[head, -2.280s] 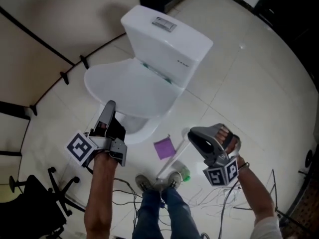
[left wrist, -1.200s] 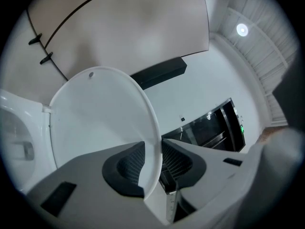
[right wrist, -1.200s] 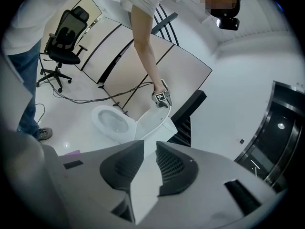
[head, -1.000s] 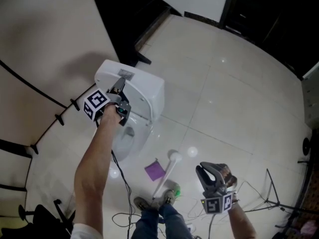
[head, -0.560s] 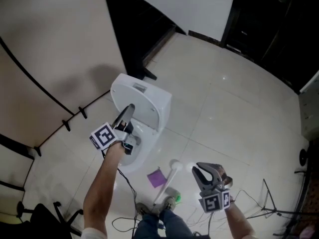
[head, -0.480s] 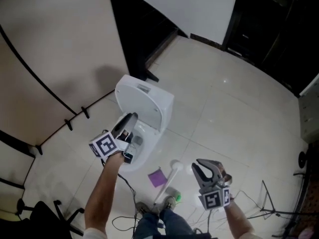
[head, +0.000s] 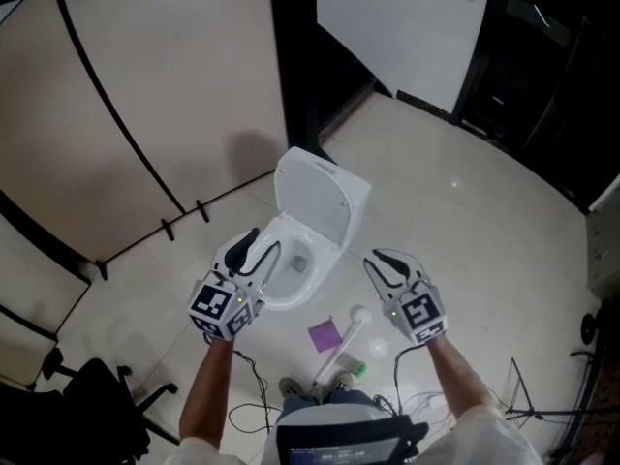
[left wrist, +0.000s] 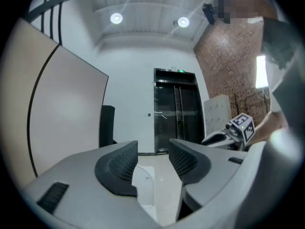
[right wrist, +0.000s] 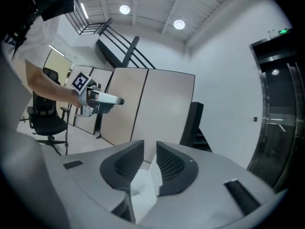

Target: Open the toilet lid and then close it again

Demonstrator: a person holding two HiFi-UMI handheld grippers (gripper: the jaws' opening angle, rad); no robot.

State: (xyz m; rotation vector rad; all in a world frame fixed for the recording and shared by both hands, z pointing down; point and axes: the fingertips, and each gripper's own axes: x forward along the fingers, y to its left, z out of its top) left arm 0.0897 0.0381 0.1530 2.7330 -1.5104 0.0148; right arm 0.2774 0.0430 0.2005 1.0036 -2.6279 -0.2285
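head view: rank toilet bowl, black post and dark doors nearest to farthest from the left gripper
1. toilet bowl, just right of the left gripper.
2. black post, behind the bowl by the wall.
3. dark doors, far upper right.

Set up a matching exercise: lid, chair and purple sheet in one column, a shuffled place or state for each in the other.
Things:
1. lid
2. chair
3. purple sheet

Places or states:
A. flat on the floor in front of the bowl
B. raised
C. black, at the head view's lower left

Pairs: 1-B, 2-C, 3-A
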